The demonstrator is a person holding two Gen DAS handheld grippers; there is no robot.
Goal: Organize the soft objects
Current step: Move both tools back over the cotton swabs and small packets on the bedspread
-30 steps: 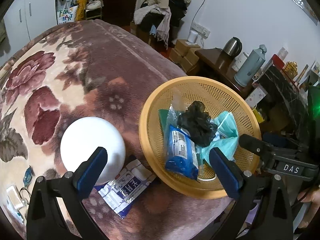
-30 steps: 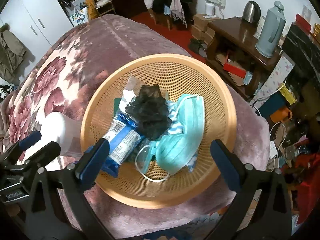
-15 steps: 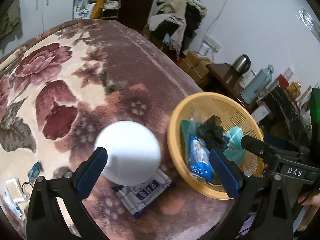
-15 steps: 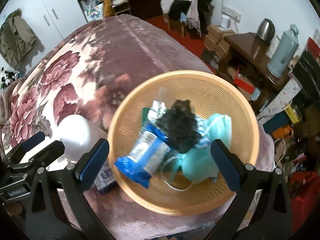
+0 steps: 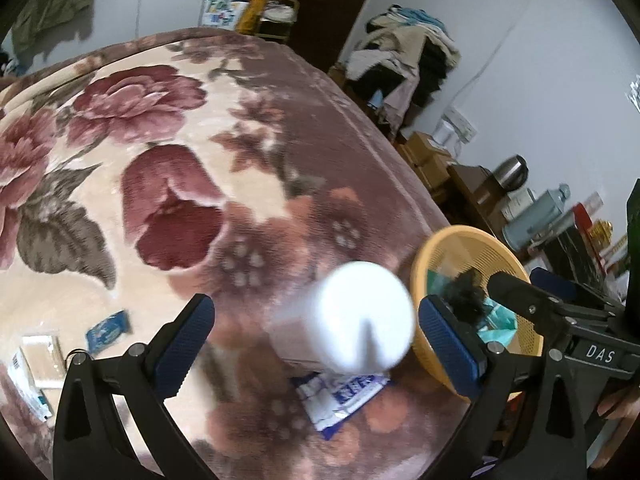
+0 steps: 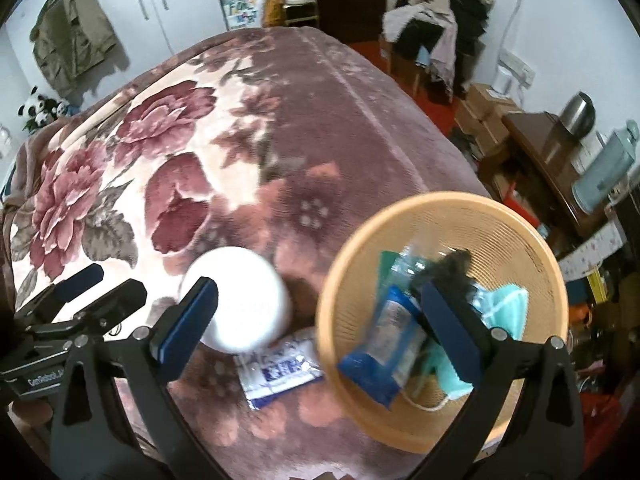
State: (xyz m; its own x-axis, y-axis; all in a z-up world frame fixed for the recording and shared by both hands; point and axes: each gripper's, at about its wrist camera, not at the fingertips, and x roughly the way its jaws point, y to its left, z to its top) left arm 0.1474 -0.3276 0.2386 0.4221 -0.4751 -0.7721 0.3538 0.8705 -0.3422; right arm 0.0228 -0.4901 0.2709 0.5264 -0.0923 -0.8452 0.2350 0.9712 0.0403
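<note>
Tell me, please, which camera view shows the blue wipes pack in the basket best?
The right wrist view: the blue wipes pack lies nearly whole in the basket, though blurred. In the left wrist view the left gripper's finger hides it.

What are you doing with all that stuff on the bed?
A person holds tongs in each hand, tidying soft things into the orange basket. Both the left tongs and right tongs are open and empty. A mask and wipes pack are inside; the white roll and flat packet remain outside.
</note>
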